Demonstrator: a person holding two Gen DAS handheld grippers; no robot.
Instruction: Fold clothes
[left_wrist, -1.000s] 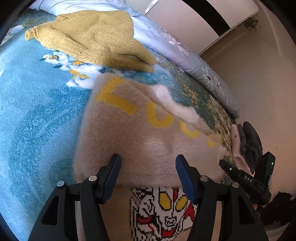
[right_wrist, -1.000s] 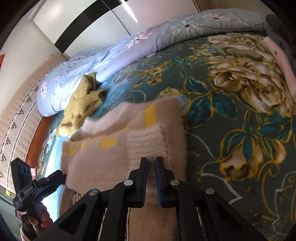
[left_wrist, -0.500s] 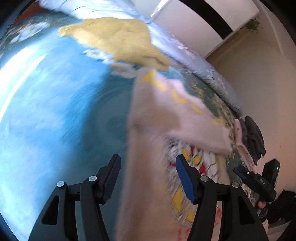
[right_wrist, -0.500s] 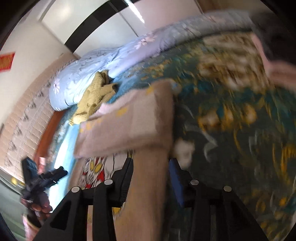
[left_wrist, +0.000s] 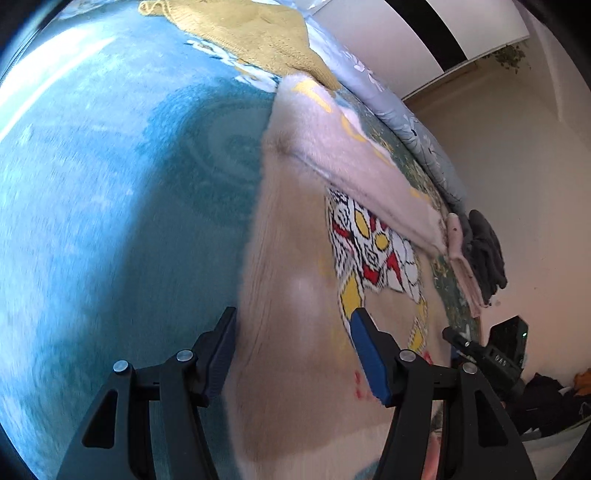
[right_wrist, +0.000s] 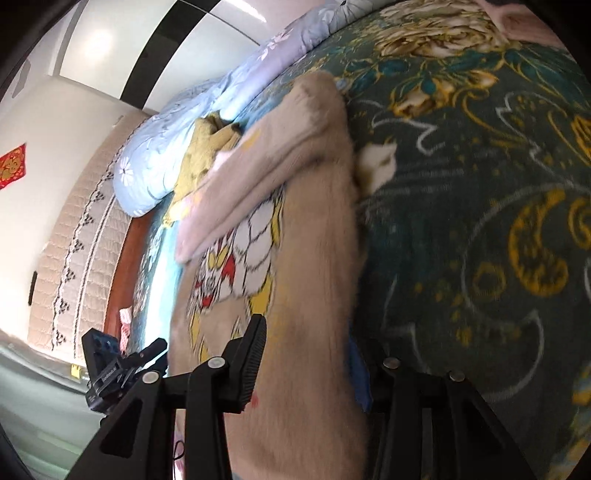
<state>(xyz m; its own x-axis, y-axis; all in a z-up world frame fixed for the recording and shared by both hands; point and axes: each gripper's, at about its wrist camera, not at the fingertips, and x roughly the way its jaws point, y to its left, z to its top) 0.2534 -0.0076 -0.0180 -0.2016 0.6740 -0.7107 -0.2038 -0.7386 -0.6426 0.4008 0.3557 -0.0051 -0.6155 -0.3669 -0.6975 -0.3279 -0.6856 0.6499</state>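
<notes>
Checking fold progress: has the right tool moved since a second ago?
Yes. The right tool has pulled back along the beige sweater, away from the yellow knit; its folded top edge now lies further ahead.

The left gripper (left_wrist: 293, 354) is pointing obliquely downward, its jaws standing apart. The right gripper (right_wrist: 308, 363) is angling down likewise, jaws parted. Each is appearing in the other's view, at 4 and 8 o'clock.
</notes>
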